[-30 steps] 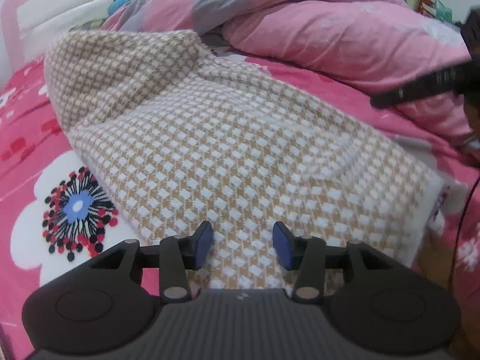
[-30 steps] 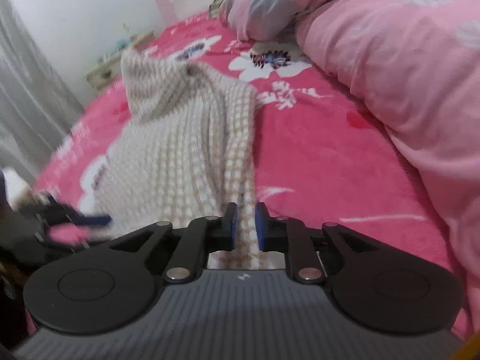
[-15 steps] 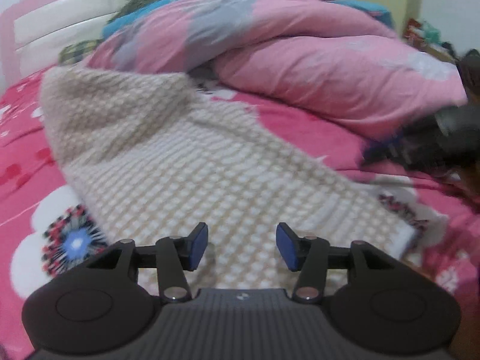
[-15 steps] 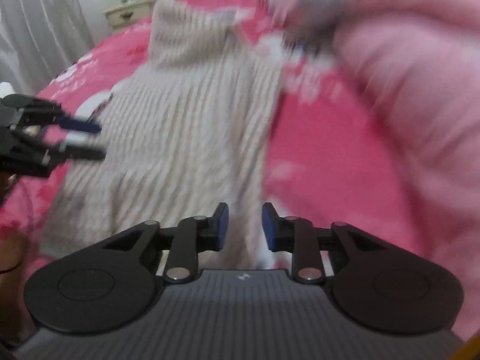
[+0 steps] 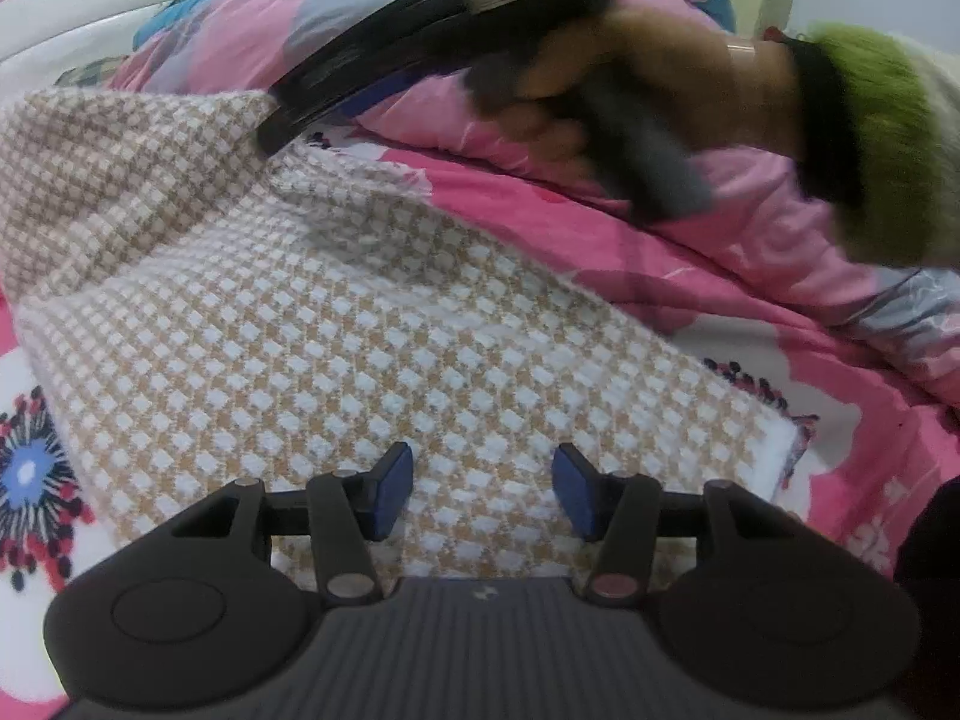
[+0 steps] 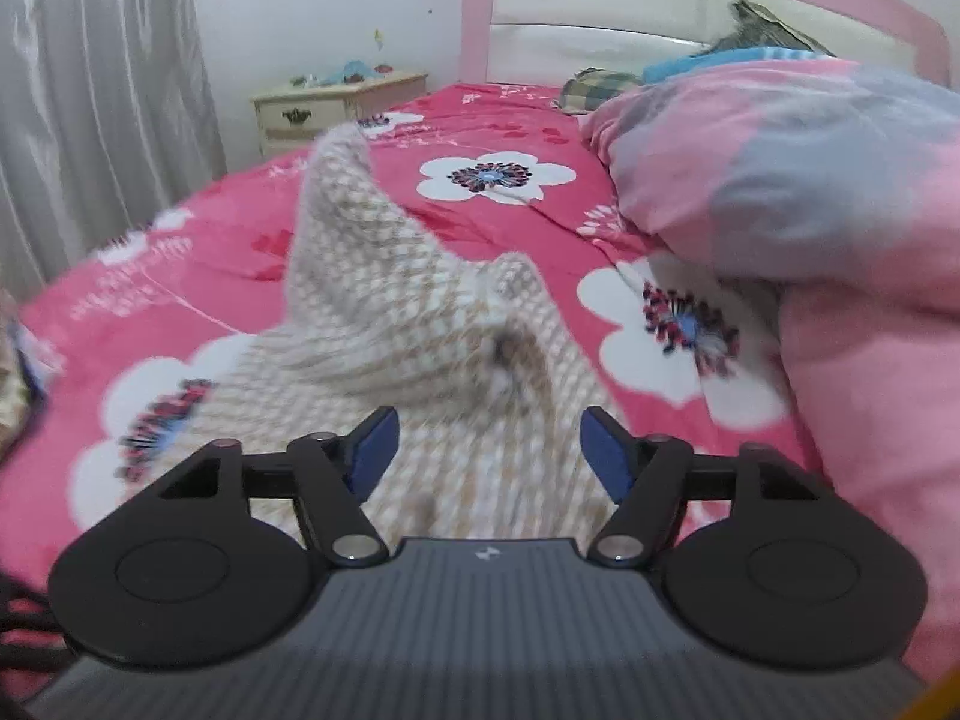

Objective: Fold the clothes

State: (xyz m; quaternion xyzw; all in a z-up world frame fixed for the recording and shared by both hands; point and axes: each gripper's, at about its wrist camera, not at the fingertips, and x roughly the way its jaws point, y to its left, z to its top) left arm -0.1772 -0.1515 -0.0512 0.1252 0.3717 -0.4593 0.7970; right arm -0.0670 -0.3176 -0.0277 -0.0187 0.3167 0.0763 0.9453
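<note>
The beige-and-white checked knit garment [image 5: 336, 324] lies spread on the pink flowered bedsheet [image 6: 498, 120], beside the rumpled pink quilt [image 6: 840, 192]. The left gripper [image 5: 483, 492] hovers over its near edge, jaws apart and gripping nothing. The right gripper [image 6: 489, 450], held by a hand [image 5: 606, 90], is opening its jaws above the garment's raised far fold, pads clear of the cloth.

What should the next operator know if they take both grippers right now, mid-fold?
Left gripper: open, empty, low over the near end of the checked knit garment.
Right gripper: jaws opening, nothing pinched; knit lies between and beyond them.
Garment: on the floral bedsheet beside the pink duvet, partly folded, far end bunched and peaked.
Done: one rough lengthwise fold, it seems.
Left: flatten the far end, finish folding.
</note>
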